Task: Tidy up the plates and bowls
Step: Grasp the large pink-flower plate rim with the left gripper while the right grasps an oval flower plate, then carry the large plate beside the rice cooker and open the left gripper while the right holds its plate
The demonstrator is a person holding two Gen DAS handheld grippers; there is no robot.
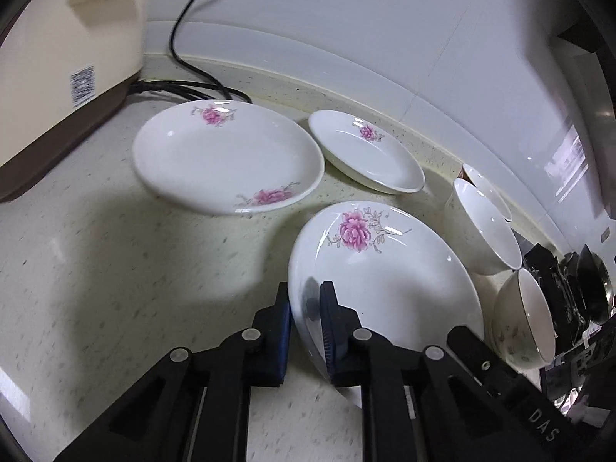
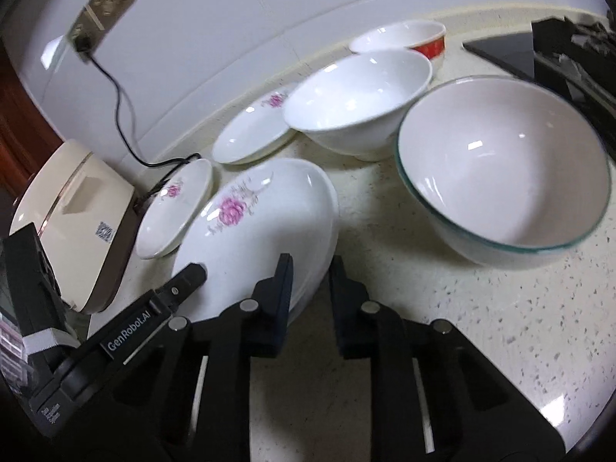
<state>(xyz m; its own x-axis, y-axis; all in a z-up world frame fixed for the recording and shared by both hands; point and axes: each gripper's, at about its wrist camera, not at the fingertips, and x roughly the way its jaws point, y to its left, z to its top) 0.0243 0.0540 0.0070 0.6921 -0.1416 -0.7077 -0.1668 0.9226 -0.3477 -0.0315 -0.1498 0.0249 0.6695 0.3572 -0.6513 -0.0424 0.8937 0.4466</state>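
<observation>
My left gripper [image 1: 306,304] is shut on the near rim of a white plate with a pink flower [image 1: 385,281]; the plate is tilted. My right gripper [image 2: 310,273] straddles the same plate's [image 2: 254,231] opposite edge, its jaws a little apart around the rim. The left gripper's fingertip [image 2: 192,271] shows on the plate in the right wrist view. Two more flowered plates [image 1: 227,158] [image 1: 365,152] lie behind on the counter. Three bowls stand to the right: a green-rimmed bowl [image 2: 504,165], a white bowl [image 2: 358,104] and a red-banded bowl [image 2: 419,38].
A cream rice cooker [image 1: 57,57] stands at the left with its black cord [image 1: 184,61] running along the wall. A black stove edge [image 2: 558,50] lies at the far right. The speckled counter [image 1: 115,269] spreads in front.
</observation>
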